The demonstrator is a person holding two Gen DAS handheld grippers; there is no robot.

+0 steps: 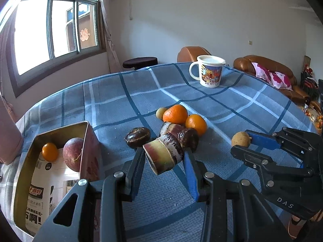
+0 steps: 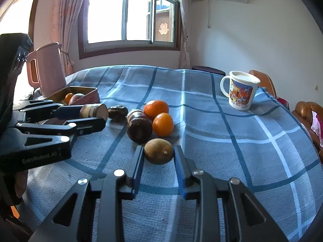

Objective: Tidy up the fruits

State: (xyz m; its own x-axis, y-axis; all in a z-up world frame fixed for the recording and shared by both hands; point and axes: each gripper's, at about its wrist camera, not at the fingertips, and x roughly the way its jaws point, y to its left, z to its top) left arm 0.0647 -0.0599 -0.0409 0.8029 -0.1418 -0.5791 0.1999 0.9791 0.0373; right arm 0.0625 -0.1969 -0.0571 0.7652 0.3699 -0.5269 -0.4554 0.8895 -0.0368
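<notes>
My left gripper (image 1: 164,155) is shut on a short sugarcane piece (image 1: 163,155) and holds it above the cloth; it also shows in the right wrist view (image 2: 94,111). My right gripper (image 2: 158,154) is shut on a small brown fruit (image 2: 158,151), seen from the left wrist view (image 1: 241,139) too. Two oranges (image 1: 175,114) (image 1: 196,124), another sugarcane piece (image 1: 173,129), a dark chestnut-like fruit (image 1: 137,137) and a small yellow fruit (image 1: 160,113) lie together mid-table. A metal tin (image 1: 84,141) at the left holds a small orange (image 1: 49,151) and a reddish fruit (image 1: 73,154).
A cartoon mug (image 1: 210,70) stands at the far side of the blue plaid tablecloth (image 1: 232,104). A pink kettle (image 2: 47,68) stands behind the tin. Brown sofa (image 1: 268,66) and a dark stool (image 1: 140,62) lie beyond the table.
</notes>
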